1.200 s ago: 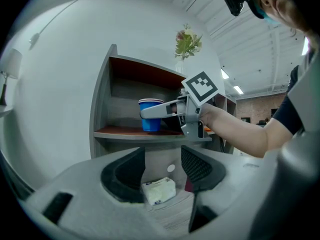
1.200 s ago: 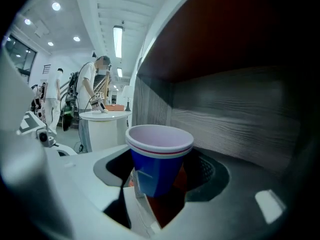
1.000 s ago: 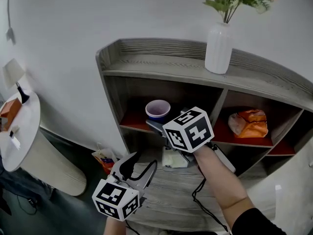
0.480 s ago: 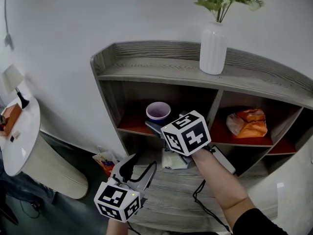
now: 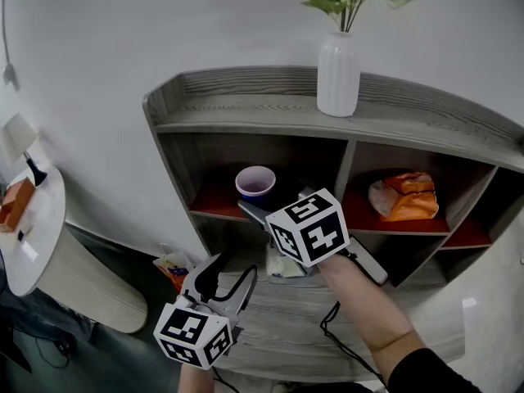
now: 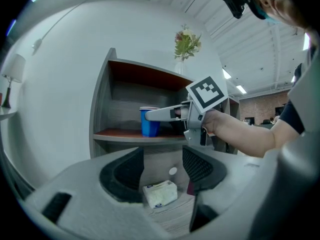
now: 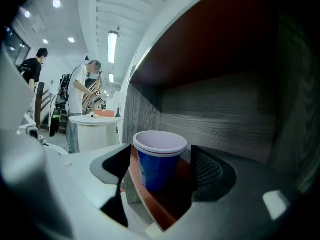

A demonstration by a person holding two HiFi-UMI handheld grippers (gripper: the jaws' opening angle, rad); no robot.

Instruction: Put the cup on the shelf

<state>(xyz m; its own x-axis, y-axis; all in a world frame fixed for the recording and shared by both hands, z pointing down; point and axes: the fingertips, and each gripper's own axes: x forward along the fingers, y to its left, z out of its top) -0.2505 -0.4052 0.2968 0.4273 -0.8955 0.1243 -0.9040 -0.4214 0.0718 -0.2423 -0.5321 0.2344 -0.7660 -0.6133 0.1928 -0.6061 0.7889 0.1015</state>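
R forearm reaches fwd to the grey wooden shelf unit [image 5: 246,109], with the right gripper [image 5: 252,211] about level. Its jaws have just been opening and are now spread, w/ the blue plastic cup w/ white rim [image 7: 159,164] between them, pads clear on both sides. Cup stands upright on the red-brown board of the left compartment, nr its front edge. Low in front of the unit, the left gripper [image 5: 227,270] has jaws just opened too, gripping nothing. Only the left gripper view shows the cup side-on. Only the head view shows the white ribbed vase [image 5: 338,74] on the top board & the orange bag [image 5: 403,196] in the right compartment
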